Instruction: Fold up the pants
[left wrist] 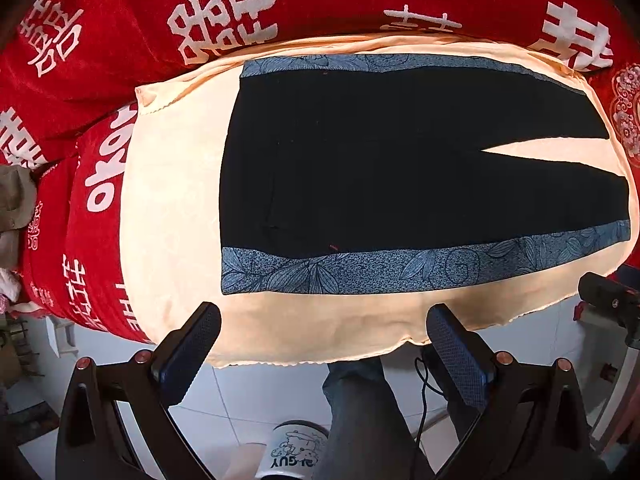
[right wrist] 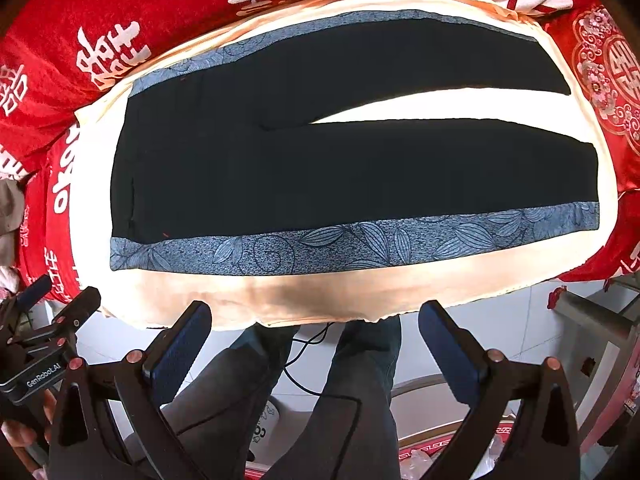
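Domestic setting, most likely a bedroom. A red blanket (left wrist: 120, 20) printed with white double-happiness characters fills the top and left of both views, with a cream sheet (left wrist: 172, 200) spread over it. White floor tiles (left wrist: 248, 400) show at the bottom, and a printed slipper (left wrist: 296, 452) lies at bottom centre.

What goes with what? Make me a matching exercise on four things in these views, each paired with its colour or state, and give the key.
Things:
1. pants
2. side stripe
3. sheet
4. left claw

Descriptions:
A. pale peach, spread under the garment
B. open, holding nothing
C. black, lying flat with legs apart
D. blue with a leaf pattern

Pairs: 1-C, 2-D, 3-A, 4-B
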A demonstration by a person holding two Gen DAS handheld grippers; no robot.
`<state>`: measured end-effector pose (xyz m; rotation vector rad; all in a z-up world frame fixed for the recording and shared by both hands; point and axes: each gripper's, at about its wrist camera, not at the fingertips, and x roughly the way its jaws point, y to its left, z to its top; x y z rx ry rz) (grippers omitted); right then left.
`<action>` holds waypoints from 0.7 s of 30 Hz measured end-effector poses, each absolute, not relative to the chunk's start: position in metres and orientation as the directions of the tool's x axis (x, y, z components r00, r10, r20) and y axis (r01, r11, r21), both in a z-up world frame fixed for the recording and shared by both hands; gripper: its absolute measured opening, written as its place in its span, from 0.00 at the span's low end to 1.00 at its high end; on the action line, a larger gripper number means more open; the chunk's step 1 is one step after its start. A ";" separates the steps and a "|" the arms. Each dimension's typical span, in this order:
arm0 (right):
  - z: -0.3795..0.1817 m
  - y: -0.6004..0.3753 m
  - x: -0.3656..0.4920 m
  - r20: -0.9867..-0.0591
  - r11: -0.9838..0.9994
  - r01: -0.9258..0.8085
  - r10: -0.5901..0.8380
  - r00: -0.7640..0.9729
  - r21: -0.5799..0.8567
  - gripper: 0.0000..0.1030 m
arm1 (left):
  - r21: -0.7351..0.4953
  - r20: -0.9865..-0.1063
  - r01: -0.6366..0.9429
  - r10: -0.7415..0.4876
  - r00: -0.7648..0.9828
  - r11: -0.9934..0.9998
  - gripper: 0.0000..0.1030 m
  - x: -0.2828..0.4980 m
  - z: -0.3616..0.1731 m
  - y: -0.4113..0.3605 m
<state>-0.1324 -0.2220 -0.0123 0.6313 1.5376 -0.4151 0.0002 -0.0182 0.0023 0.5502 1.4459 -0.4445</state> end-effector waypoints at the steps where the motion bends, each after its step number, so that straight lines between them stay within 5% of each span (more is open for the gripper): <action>1: -0.012 -0.223 -0.133 -0.990 0.777 0.618 0.139 0.013 0.118 1.00 | 0.084 -0.996 0.596 0.043 0.083 0.799 1.00 0.000 0.002 -0.018; 21: -0.011 -0.225 -0.131 -0.991 0.773 0.624 0.134 0.010 0.111 1.00 | 0.108 -0.993 0.600 0.062 0.096 0.792 1.00 0.002 0.002 -0.021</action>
